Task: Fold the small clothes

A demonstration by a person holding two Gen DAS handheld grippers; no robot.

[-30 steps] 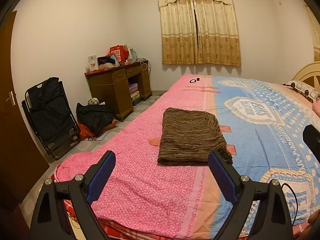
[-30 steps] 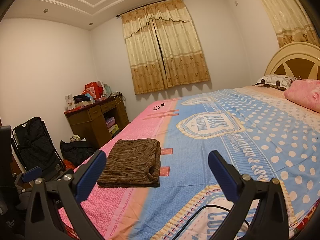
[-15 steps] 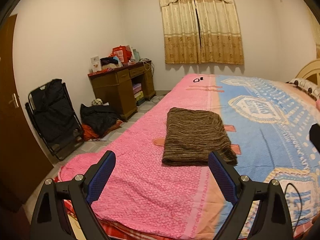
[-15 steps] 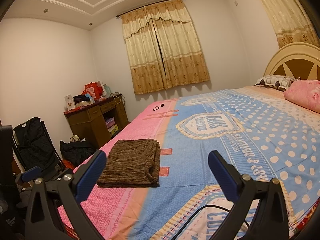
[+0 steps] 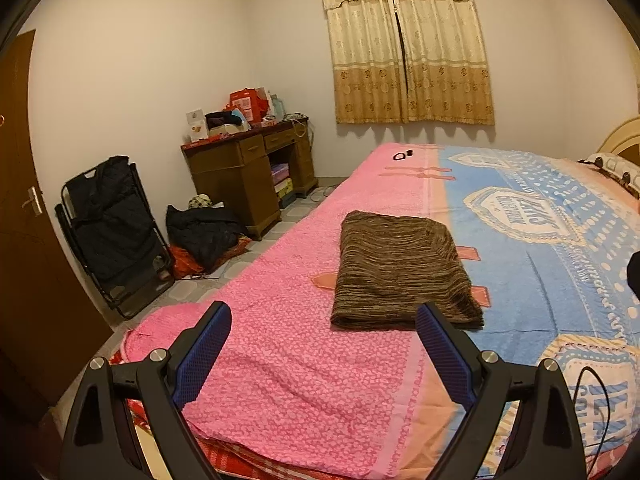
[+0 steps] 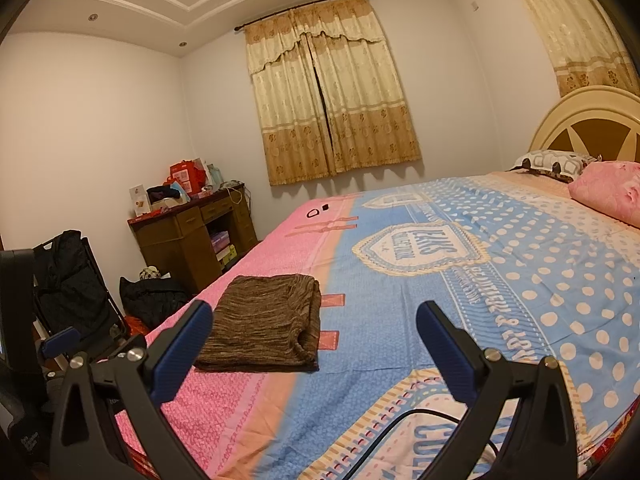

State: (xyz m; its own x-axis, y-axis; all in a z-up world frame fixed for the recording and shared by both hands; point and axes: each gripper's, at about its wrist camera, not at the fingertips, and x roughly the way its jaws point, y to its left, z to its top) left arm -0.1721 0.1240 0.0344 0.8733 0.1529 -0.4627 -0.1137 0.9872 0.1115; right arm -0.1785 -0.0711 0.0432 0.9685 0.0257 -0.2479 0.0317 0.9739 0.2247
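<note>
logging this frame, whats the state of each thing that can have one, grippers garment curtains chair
left gripper: open, holding nothing, above the bed's near edge
right gripper: open, holding nothing
brown garment: folded into a flat rectangle, lying on the bedspread, untouched
curtains: drawn shut
black chair: folded, leaning on the wall
desk: drawers shut, top cluttered
pink pillow: lying at the headboard

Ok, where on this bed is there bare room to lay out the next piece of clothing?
Widest bare patch: the blue dotted spread, between the folded brown garment and the pink pillow. The pink strip nearer than the garment is free too. The far corner holds small black items; a cable crosses the near edge.
</note>
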